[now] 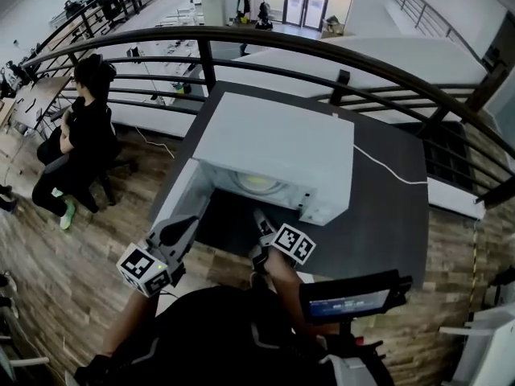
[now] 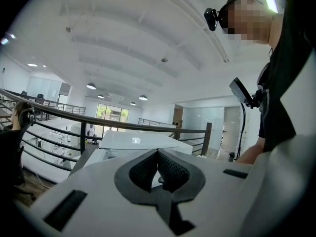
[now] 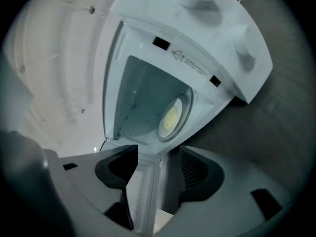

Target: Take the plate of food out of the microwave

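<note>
Because the microwave door [image 3: 143,196] hung open, the right gripper [image 3: 158,158] stood spread astride its edge, facing the plate of food [image 3: 171,117]; the left gripper [image 2: 158,154] waited pressed together, empty.

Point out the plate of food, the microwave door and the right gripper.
plate of food [image 3: 171,117], right gripper view, on the yellow food at its centre.
microwave door [image 3: 140,184], right gripper view, on its window panel.
right gripper [image 3: 157,149], right gripper view, midway between its open fingertips.

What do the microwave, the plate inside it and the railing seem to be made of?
Microwave: white painted metal or plastic, smooth, with a soft sheen on top. Plate: probably glazed ceramic or glass, pale with a glossy rim; too small to be sure. Railing: likely dark metal, thin round bars.
</note>
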Demonstrator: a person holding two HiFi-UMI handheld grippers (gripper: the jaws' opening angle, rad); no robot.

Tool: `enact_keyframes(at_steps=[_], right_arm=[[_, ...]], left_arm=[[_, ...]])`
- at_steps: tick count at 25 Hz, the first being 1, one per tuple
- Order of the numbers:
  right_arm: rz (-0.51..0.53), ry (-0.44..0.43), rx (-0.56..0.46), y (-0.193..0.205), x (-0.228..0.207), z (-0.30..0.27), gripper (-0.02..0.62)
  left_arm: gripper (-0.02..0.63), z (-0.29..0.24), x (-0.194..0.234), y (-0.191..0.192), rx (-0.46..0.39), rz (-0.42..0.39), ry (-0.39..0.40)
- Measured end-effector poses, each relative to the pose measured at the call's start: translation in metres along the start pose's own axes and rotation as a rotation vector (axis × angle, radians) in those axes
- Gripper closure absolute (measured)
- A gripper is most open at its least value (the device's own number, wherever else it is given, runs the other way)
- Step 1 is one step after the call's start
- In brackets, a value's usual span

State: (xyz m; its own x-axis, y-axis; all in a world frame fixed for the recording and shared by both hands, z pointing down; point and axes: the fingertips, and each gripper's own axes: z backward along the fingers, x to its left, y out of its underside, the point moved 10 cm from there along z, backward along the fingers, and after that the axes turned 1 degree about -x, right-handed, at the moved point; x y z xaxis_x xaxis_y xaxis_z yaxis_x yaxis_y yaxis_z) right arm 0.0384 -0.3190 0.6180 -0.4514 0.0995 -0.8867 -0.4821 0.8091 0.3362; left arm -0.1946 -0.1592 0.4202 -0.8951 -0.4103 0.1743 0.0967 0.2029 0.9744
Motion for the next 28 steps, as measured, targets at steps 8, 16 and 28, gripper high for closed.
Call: enact_keyframes(at_steps=[8, 16, 28], right_arm=[[-0.237, -0.009, -0.023, -0.003, -0.026, -0.034, 0.314], [-0.37, 0.005, -0.016, -0.006, -0.034, -0.066, 0.314], [-0.5, 0.048, -0.011, -0.012, -0.051, -0.105, 0.273]], left_arm=[[0.601, -0.006, 0.004, 0.0, -0.003, -0.031, -0.058], [0.601, -0.001, 0.006, -0.004, 0.009, -0.041, -0.126], [0.601, -0.001, 0.003, 0.004, 0.043, -0.015, -0.203]])
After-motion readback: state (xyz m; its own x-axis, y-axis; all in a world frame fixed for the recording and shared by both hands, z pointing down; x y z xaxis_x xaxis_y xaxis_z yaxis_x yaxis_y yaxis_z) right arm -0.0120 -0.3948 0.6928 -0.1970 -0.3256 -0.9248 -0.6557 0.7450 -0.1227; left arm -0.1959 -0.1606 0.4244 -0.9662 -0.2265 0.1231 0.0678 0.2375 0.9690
